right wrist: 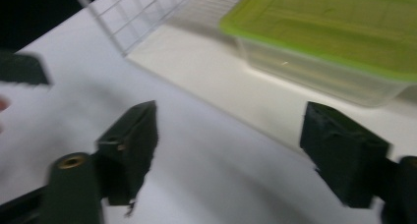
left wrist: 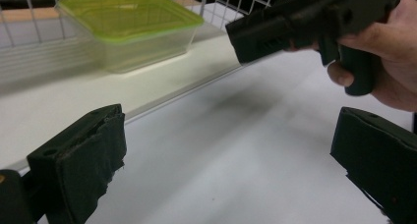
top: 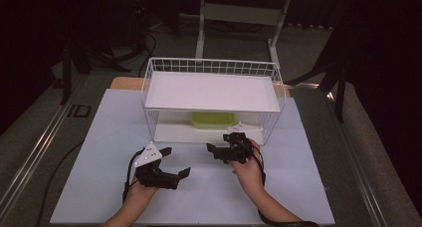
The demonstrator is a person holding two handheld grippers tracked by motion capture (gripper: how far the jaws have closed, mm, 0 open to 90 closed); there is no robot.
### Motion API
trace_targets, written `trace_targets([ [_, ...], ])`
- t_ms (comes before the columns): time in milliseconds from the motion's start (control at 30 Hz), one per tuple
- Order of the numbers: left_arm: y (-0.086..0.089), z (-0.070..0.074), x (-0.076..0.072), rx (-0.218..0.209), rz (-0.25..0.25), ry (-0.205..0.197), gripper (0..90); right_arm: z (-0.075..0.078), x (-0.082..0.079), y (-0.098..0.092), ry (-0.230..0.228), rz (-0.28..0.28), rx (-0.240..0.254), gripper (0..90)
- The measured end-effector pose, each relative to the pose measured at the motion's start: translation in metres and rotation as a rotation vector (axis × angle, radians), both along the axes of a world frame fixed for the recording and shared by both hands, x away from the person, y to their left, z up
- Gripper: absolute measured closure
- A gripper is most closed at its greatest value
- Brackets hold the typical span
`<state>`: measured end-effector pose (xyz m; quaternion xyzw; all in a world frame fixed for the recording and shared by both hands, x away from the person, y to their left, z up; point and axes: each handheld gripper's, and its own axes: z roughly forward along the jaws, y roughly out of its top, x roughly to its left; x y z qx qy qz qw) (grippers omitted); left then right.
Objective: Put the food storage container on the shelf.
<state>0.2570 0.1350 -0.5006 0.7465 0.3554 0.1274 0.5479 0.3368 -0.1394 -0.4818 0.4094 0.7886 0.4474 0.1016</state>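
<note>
A clear plastic box with a green lid [top: 213,119] stands on the lower floor of a white wire rack [top: 214,62], under its white upper shelf [top: 211,91]. My left gripper [top: 175,161] is open over the white mat, in front of the rack's left part. My right gripper [top: 223,143] is open just before the rack's front edge, close to the box. In the left gripper view the open left gripper [left wrist: 231,170] faces the box [left wrist: 128,27], with the right gripper [left wrist: 305,17] and its hand at the upper right. The right gripper [right wrist: 236,150] holds nothing; the box [right wrist: 334,32] lies just beyond it.
The white mat [top: 209,192] covers the table in front of the rack. A white table frame [top: 239,13] stands behind on the floor. Dark stand legs [top: 74,57] and cables [top: 144,43] sit at the back left, another stand [top: 338,82] at the right.
</note>
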Motion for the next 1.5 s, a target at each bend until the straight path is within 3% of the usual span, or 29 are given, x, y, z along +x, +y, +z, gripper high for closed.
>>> trace_targets([
  [133, 0.001, 0.006, 0.0, -0.005, -0.019, -0.02, 1.1, -0.001, -0.011, -0.008, -0.021, 0.057, 0.013, 15.4],
  [267, 0.003, 0.009, -0.003, -0.003, -0.037, -0.033, 1.1, 0.001, -0.018, -0.016, -0.022, 0.059, 0.017, 15.3],
  [467, 0.008, 0.01, -0.007, -0.004, -0.051, -0.023, 1.1, 0.005, -0.028, -0.027, -0.042, 0.062, 0.015, 15.3],
  [733, 0.018, 0.01, -0.017, 0.02, -0.063, -0.023, 1.1, 0.004, -0.049, -0.044, -0.066, 0.088, 0.009, 15.3],
  [1100, 0.028, 0.001, -0.028, 0.024, -0.058, -0.005, 1.1, 0.002, -0.066, -0.069, -0.085, 0.084, -0.003, 15.4],
  [1500, 0.037, -0.006, -0.031, 0.018, -0.046, -0.005, 1.1, -0.003, -0.077, -0.1, -0.073, 0.05, -0.011, 15.4],
])
